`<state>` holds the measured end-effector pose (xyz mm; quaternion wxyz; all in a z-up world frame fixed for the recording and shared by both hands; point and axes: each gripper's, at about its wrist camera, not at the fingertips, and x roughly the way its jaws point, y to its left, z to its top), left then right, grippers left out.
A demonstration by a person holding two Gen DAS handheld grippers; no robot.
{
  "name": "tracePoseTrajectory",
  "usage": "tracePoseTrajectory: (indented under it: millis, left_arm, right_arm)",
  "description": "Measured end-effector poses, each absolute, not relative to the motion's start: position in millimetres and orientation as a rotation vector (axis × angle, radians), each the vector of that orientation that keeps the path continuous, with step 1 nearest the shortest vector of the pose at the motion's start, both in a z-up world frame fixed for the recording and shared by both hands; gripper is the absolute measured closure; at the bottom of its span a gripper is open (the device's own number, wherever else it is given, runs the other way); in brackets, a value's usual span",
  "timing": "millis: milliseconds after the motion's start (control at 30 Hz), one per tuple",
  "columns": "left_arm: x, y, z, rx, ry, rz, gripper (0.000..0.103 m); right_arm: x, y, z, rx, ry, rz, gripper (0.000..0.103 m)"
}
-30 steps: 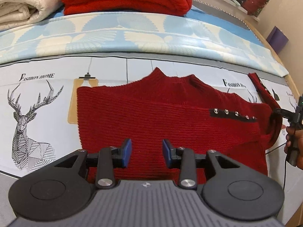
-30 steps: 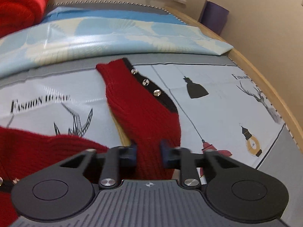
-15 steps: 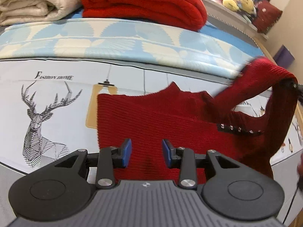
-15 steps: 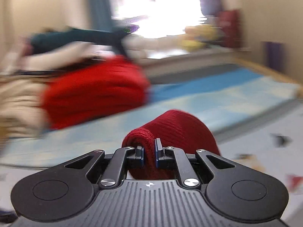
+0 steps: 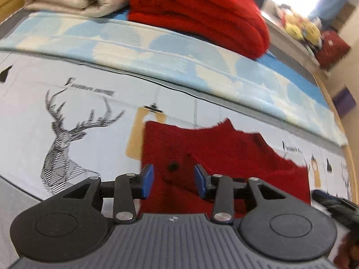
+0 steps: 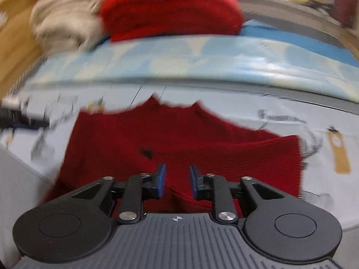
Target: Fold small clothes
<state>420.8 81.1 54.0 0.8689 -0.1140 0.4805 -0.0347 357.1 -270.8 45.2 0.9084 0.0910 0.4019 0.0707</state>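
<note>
The dark red sweater (image 5: 224, 157) lies flat on the printed bed sheet (image 5: 33, 112), collar toward the far folded stack, its long axis running side to side across both views. Both claws are released and hold nothing: the left claw (image 5: 172, 180) hovers over the sweater's near-left part, the right claw (image 6: 177, 182) over its near middle. Since its near hem sits directly below both claws, either could reach down for it, the left nearer the left edge

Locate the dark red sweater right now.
The dark red sweater lies flat on the deer-print sheet, centre in both wrist views, just ahead of both open grippers, below the light-blue blanket.
</note>
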Motion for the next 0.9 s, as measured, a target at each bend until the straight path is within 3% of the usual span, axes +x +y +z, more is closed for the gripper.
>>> tracePoseTrajectory:
  millis: [33,167,333,533,700,800,900]
  left_arm:
    - [422.5,87.6,53.2,-0.264,1.008,-0.058,0.059]
    - [427.0,102.3,44.1,-0.360,1.045,-0.038,0.059]
    - [430.4,103.3,21.7,-0.492,1.122,-0.080,0.059]
    - [436.9,93.9,-16.9,-0.710,1.227,-0.086,0.047]
    - [446.8,82.6,-36.9,-0.813,1.233,-0.044,0.045]
    - [450.7,79.8,-42.9,-0.847,1.216,0.005,0.038]
    - [449.2,80.9,-44.9,-0.796,1.214,0.098,0.040]
  right_arm:
    - [350.9,-280.8,48.5,0.241,0.794,0.105,0.066]
    - [337.8,-345.9,44.2,0.477,0.673,-0.145,0.063]
    - [344.5,-398.2,2.4,0.761,0.815,-0.298,0.061]
    - [355.0,-381.7,-39.2,0.944,0.984,-0.239,0.061]
    - [363.6,-350.0,-50.9,0.931,1.048,-0.175,0.061]
    - [366.3,-343.3,-55.9,0.893,1.061,-0.170,0.061]
    - [369.3,-341.3,-70.1,0.883,1.128,-0.173,0.061]
